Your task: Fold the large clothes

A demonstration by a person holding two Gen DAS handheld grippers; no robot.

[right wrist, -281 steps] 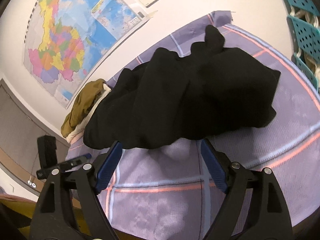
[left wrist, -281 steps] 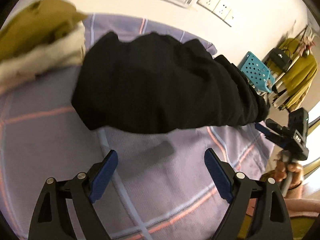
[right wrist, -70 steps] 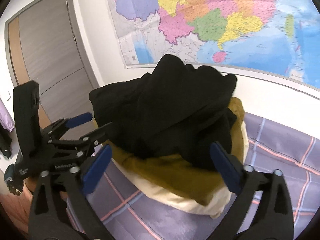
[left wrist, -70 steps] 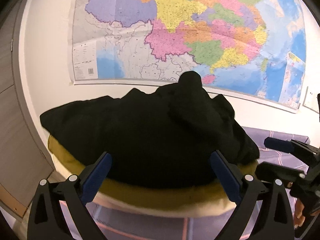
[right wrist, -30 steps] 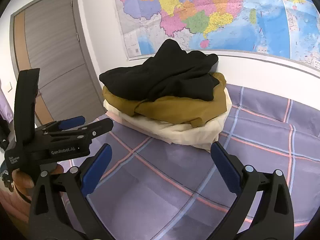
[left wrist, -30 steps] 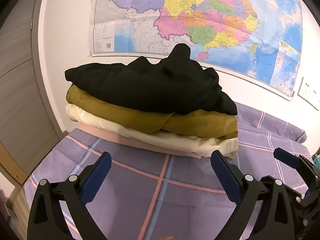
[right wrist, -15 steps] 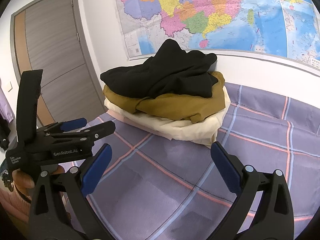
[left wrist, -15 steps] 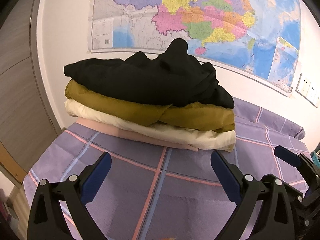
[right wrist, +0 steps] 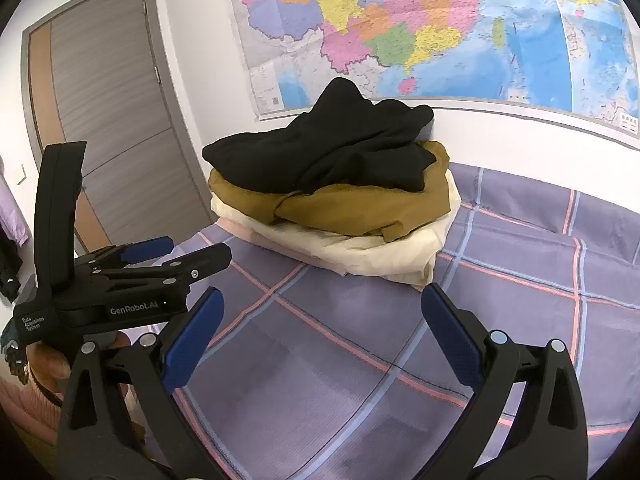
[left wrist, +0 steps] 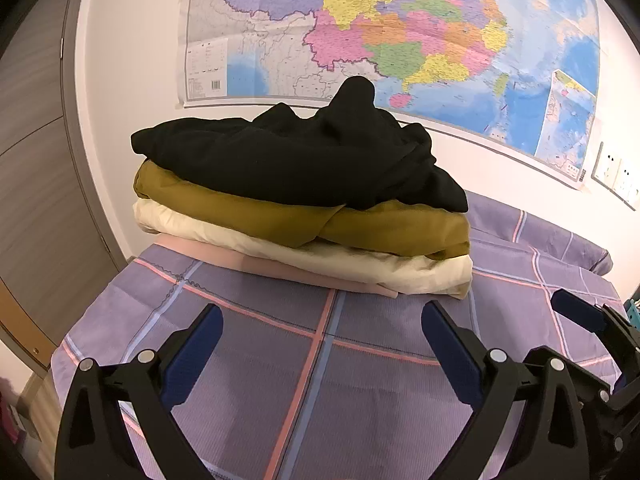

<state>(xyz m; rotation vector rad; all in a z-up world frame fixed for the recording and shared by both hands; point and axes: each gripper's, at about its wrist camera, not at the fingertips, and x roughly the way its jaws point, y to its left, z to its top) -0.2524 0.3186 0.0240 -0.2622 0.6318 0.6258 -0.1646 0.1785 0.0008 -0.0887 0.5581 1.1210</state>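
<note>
A folded black garment lies on top of a stack: an olive garment, a cream one and a pink one under it. The stack sits at the far end of the purple checked bedspread, against the wall. It also shows in the right wrist view. My left gripper is open and empty, back from the stack. My right gripper is open and empty, also back from it. The left gripper shows at the left of the right wrist view.
A large coloured map hangs on the white wall behind the stack. A grey door stands to the left. Wall sockets are at the right. The bedspread's left edge drops off near the door.
The black garment was carried from the bed's middle and laid on the stack. Since then both grippers have drawn back from the stack, open and empty.
</note>
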